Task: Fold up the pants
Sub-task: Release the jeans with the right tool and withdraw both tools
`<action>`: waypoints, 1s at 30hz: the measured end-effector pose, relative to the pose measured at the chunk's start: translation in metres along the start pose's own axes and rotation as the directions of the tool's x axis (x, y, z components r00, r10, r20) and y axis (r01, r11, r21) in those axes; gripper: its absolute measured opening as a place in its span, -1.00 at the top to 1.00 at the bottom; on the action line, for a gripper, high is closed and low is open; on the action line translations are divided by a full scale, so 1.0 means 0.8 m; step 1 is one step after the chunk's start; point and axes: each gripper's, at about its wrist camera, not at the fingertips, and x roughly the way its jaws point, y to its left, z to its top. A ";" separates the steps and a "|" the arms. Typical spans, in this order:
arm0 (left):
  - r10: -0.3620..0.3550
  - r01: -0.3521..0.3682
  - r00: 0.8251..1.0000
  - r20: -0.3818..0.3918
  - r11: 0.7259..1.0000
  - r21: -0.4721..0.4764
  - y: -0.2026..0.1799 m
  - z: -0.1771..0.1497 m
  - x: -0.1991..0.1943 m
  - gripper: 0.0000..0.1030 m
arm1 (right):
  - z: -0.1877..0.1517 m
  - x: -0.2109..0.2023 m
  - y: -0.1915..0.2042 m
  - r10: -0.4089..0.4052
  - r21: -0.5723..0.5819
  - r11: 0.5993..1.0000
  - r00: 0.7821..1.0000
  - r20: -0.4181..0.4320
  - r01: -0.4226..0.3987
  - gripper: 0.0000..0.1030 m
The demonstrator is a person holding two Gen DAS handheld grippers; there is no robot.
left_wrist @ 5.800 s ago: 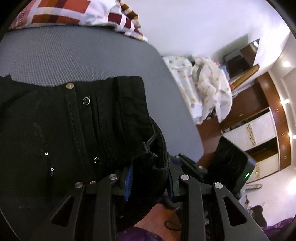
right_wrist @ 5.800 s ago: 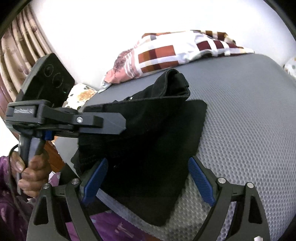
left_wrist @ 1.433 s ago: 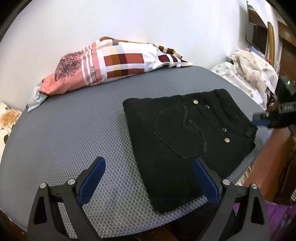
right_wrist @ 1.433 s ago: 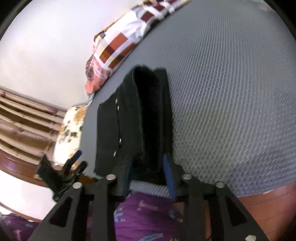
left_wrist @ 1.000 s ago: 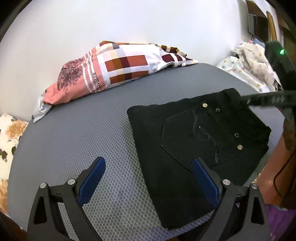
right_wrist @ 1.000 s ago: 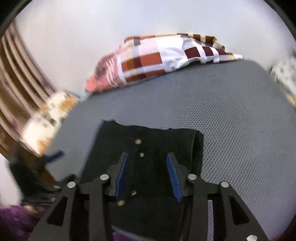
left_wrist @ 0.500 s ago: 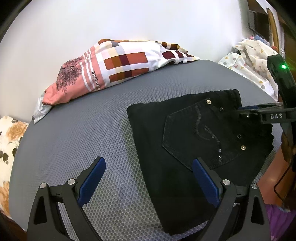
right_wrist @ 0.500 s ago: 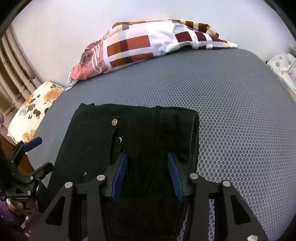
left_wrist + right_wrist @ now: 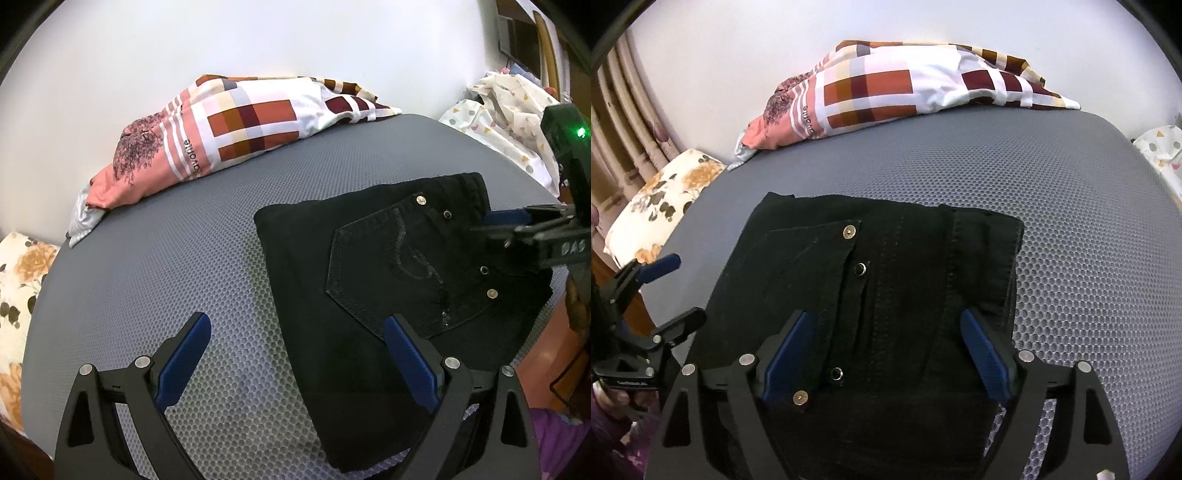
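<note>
The black pants (image 9: pixel 388 273) lie folded into a flat rectangle on the grey mesh mattress (image 9: pixel 166 258), back pocket and rivets up. My left gripper (image 9: pixel 295 354) is open and empty, held just above the mattress at the fold's near left corner. My right gripper (image 9: pixel 882 350) is open over the waistband end of the pants (image 9: pixel 886 280), its blue pads on either side of the cloth without pinching it. It also shows in the left wrist view (image 9: pixel 524 221) at the right, by the waistband.
A checked red, white and pink pillow (image 9: pixel 229 125) lies along the far edge by the white wall. A floral cushion (image 9: pixel 661 195) sits off the left side. Spotted white bedding (image 9: pixel 509 122) is heaped at the right. The wooden bed edge runs along the near side.
My right gripper has opened and let go of the waistband, and the pants now lie flat. My left gripper has stayed open and nearly still.
</note>
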 end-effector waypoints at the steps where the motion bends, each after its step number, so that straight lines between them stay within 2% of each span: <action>1: 0.003 -0.003 1.000 -0.003 1.000 0.000 0.000 0.001 0.001 -0.84 | 0.001 -0.002 -0.002 0.013 0.013 1.000 1.000 0.003 -0.013 -0.58; 5: 0.007 -0.007 1.000 -0.015 1.000 -0.003 0.003 0.002 0.006 -0.84 | 0.003 -0.030 -0.016 0.107 0.087 0.990 0.991 0.076 -0.113 -0.58; 9: 0.008 -0.009 1.000 -0.025 1.000 -0.013 0.008 0.003 0.010 -0.84 | 0.004 -0.054 -0.030 0.111 0.110 0.986 0.984 0.137 -0.127 -0.58; 12: -0.002 0.001 0.999 -0.033 1.000 -0.029 0.014 0.004 0.014 -0.84 | 0.001 -0.059 -0.050 0.086 0.152 0.983 0.987 0.135 -0.107 -0.58; 16: -0.031 0.027 0.998 -0.060 0.998 -0.063 0.024 0.006 0.025 -0.84 | -0.008 -0.054 -0.077 0.092 0.229 0.967 0.990 0.105 -0.114 -0.58; 21: -0.141 0.132 0.987 -0.074 0.984 -0.118 0.035 0.009 0.032 -0.84 | -0.013 -0.041 -0.087 0.138 0.248 0.958 0.989 0.048 -0.145 -0.58; 24: -0.234 0.220 0.968 -0.085 0.964 -0.148 0.040 0.012 0.041 -0.84 | -0.012 -0.033 -0.089 0.197 0.260 0.945 0.980 0.028 -0.198 -0.58; 28: -0.281 0.262 0.953 -0.113 0.952 -0.156 0.039 0.016 0.052 -0.84 | -0.011 -0.018 -0.088 0.246 0.258 0.938 0.969 -0.024 -0.231 -0.58; 30: -0.319 0.296 0.939 -0.129 0.940 -0.172 0.039 0.017 0.059 -0.84 | -0.011 -0.011 -0.090 0.254 0.262 0.936 0.966 -0.046 -0.234 -0.64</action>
